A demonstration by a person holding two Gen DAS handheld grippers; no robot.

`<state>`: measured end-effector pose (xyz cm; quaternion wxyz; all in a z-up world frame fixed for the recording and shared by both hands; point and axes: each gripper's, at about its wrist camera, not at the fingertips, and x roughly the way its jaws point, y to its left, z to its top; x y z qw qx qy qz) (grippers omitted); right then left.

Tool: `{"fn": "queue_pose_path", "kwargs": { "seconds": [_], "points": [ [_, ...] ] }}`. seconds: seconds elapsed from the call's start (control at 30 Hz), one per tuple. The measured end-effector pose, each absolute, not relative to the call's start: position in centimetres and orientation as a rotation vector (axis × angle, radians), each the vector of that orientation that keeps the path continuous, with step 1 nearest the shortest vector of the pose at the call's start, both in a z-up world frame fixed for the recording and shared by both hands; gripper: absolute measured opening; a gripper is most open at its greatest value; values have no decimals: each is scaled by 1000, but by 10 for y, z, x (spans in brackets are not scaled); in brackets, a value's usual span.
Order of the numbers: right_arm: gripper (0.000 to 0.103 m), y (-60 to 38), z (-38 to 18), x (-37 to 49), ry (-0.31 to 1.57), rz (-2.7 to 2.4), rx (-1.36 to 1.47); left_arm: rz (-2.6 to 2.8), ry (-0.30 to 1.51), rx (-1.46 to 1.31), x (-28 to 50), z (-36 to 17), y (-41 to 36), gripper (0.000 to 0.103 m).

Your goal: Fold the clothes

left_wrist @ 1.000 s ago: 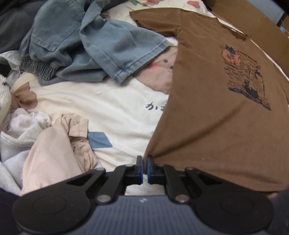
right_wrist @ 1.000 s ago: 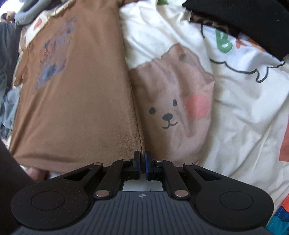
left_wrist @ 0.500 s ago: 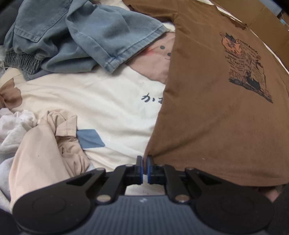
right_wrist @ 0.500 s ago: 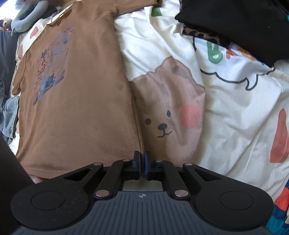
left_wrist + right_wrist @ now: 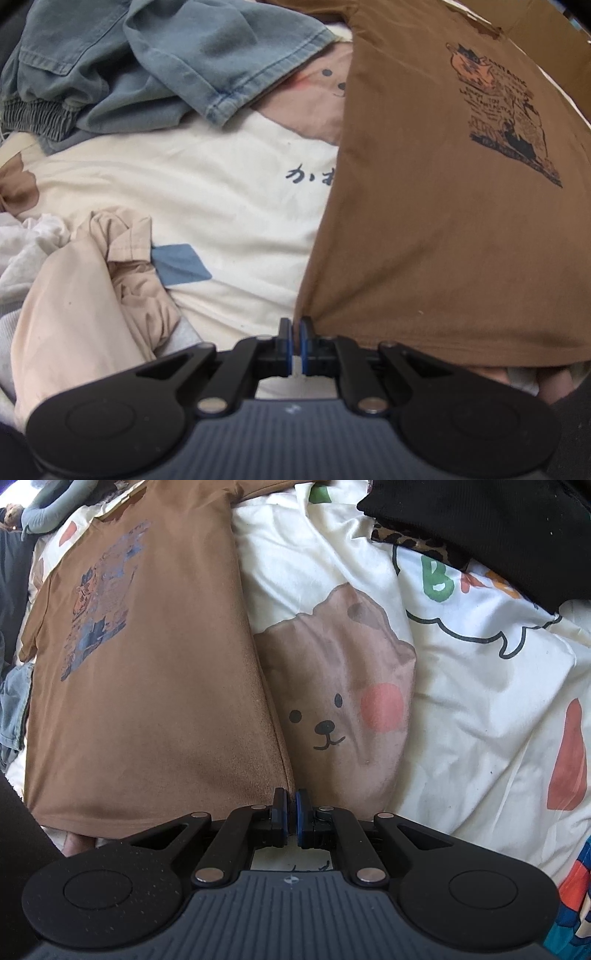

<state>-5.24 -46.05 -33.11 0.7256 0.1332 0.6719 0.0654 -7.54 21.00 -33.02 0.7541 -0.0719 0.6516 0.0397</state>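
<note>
Pinching one brown T-shirt (image 5: 443, 221) at two hem corners, left gripper (image 5: 296, 328) and right gripper (image 5: 290, 797) keep jaws pressed together.

Matt brown cloth T-shirt (image 5: 443, 221) beside faded denim garment (image 5: 166, 62) on soft printed bedsheet (image 5: 480, 701).

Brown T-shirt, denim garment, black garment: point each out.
brown T-shirt (image 5: 443, 229): left wrist view, plain chest area below the print.
denim garment (image 5: 155, 62): left wrist view, middle of the crumpled blue fabric.
black garment (image 5: 480, 528): right wrist view, middle of the dark pile, upper right.

L hand-held gripper (image 5: 297, 325) & R (image 5: 290, 800): clamped, pointing down.
</note>
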Motion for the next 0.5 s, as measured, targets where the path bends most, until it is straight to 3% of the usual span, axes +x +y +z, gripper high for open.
{"fn": "queue_pose_path", "kwargs": {
  "seconds": [0.5],
  "points": [
    [2, -454, -383, -55, 1572, 76, 300, 113, 1527, -41, -67, -377, 198, 5]
  ]
}}
